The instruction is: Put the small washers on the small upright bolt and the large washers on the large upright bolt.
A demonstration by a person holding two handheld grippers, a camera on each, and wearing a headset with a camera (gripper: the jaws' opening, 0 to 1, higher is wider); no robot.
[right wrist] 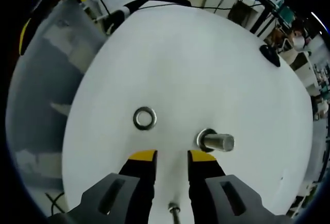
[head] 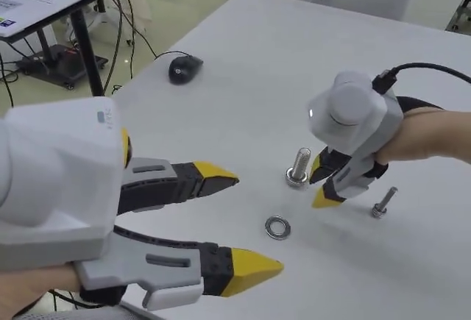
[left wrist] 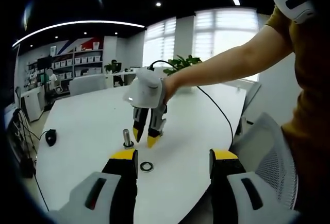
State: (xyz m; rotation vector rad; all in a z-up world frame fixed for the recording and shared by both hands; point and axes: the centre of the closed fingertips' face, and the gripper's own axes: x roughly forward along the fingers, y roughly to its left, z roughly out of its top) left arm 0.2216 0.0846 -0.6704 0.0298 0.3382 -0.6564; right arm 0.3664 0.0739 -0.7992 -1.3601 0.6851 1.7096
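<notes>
Washer [head: 277,227]: lying flat and loose on the table [head: 243,77], at about 7 o'clock from the large bolt [head: 298,165] in the head view. Nothing is touching it.
Large bolt: standing upright, with a ring sitting round its foot. I cannot tell whether that is a washer or the bolt's own flange.
Small bolt [head: 383,202]: standing at about 4 o'clock from the large bolt, apart from it. It is looking bare, though it is too small to be sure.
Right gripper [head: 322,185]: hanging tips-down just beside the large bolt, at its 3 o'clock. The jaws are standing a narrow gap apart and gripping nothing.
Left gripper [head: 239,221]: hovering near the washer, at its 9 o'clock. The jaws are spread wide and carrying nothing.
Size: judging by its bore against the two bolts, the washer is looking like a large one.
Handling: probably light, stiff, smooth steel. Lying thin and flat, it is likely to skate on the table sooner than lift.
Hold: pinching across the outer rim at opposite edges, tips low to the table, is looking best. Hooking one tip through the hole and clamping the band is the other option.
Risk: a shallow pinch may be flicking the washer away or dropping it short of the bolt.
</notes>
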